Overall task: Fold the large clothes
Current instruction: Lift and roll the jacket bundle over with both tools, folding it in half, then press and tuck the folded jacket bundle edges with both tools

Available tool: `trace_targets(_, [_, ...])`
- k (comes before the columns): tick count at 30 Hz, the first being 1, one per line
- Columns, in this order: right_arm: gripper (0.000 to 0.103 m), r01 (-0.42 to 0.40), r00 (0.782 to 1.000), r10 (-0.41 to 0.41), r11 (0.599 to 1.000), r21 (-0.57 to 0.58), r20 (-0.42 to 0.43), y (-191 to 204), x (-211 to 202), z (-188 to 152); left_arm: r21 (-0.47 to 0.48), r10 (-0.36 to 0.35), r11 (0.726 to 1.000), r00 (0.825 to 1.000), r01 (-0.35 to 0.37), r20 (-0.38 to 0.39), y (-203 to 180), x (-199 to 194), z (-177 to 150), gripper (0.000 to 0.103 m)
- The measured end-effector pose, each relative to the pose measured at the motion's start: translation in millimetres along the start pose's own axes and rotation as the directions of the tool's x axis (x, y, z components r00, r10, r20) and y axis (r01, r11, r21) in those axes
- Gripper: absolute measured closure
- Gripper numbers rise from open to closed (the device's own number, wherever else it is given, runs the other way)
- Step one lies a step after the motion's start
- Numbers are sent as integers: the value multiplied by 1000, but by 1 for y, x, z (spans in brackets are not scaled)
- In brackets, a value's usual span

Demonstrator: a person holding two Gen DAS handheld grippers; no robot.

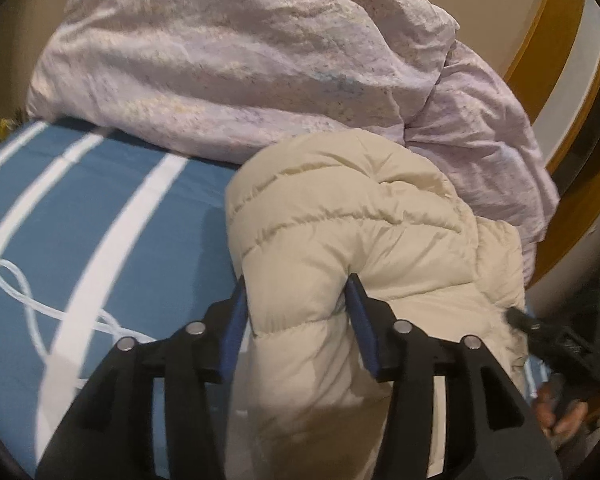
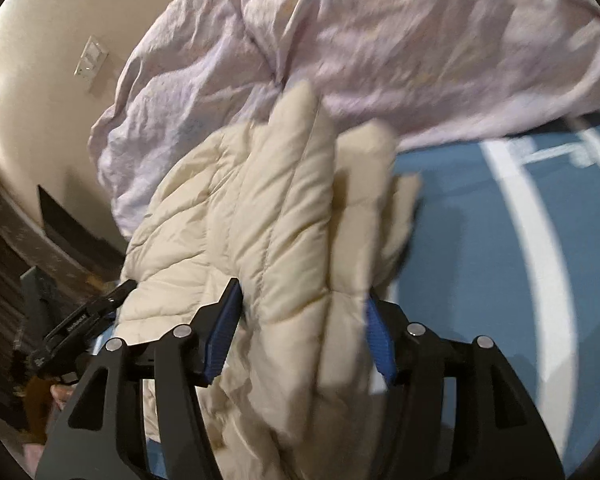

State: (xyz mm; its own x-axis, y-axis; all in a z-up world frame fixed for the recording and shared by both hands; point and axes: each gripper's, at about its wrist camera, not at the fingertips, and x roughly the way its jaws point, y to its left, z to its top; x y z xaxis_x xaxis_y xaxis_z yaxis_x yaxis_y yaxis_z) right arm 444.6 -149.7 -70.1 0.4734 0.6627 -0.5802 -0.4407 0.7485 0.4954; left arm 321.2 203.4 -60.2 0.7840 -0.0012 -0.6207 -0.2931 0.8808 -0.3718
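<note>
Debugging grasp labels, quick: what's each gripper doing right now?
Left gripper: closed on a fold of the cream jacket.
Right gripper: jacket sits between the jaws, but blur hides whether the pads press on it; cannot tell.

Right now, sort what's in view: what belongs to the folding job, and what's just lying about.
Job:
cream puffer jacket
left tool
right tool

Lying about:
lilac duvet
blue striped bedsheet
wall switch
</note>
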Motion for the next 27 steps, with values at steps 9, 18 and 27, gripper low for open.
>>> trace_targets(9, [44,50,994,-38,991,-121,104,45,-29,8,103,113,987,990,-121,81,-28,-30,3,37])
trace_targets(18, [47,186,979,-149,935,-302,142,98,13,4,214,165,959,979,-187,118,-72,-22,0,28])
trace_targets(27, [47,347,936,-298,875,-338,189,97,56,15,266,269,919,956,-290,114,-81,21,9,27])
